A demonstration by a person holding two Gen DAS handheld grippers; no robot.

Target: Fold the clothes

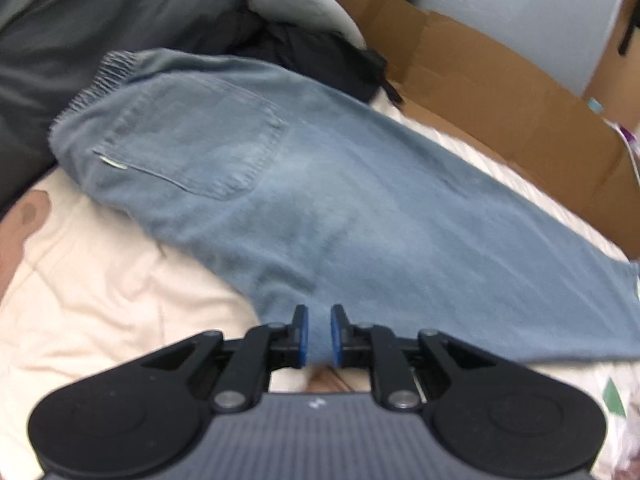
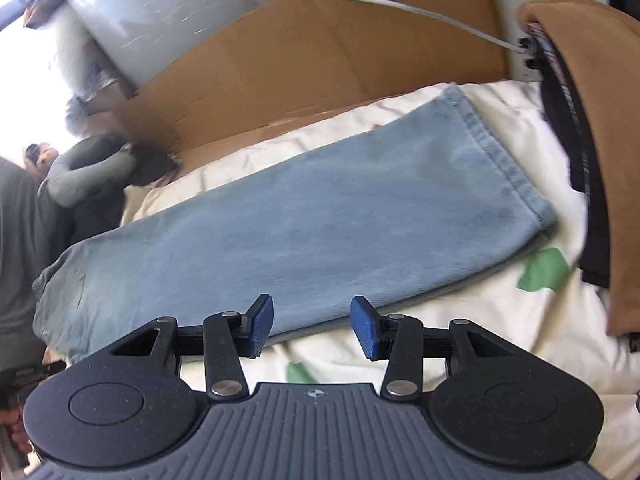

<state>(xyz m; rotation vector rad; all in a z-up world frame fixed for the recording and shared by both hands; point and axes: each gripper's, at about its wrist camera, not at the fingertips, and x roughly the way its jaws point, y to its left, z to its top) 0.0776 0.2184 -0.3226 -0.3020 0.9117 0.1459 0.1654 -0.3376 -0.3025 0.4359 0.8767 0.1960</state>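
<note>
Left wrist: jeans (image 1: 320, 208) hem cut off.

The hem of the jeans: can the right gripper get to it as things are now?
Probably yes. The right gripper is open at the near edge of the jeans, and the hem lies uncovered on the bedding, nothing between.

Faded light-blue jeans (image 1: 360, 216) are lying on a cream bedcover (image 1: 100, 280), apparently green-patterned; brown cardboard (image 1: 500, 100) behind.

Faded matt denim jeans (image 1: 320, 200); soft cream cotton bedding (image 1: 100, 280); brown cardboard (image 1: 500, 100); matt black plastic claws, ribbed blue pads (image 2: 262, 324).
</note>
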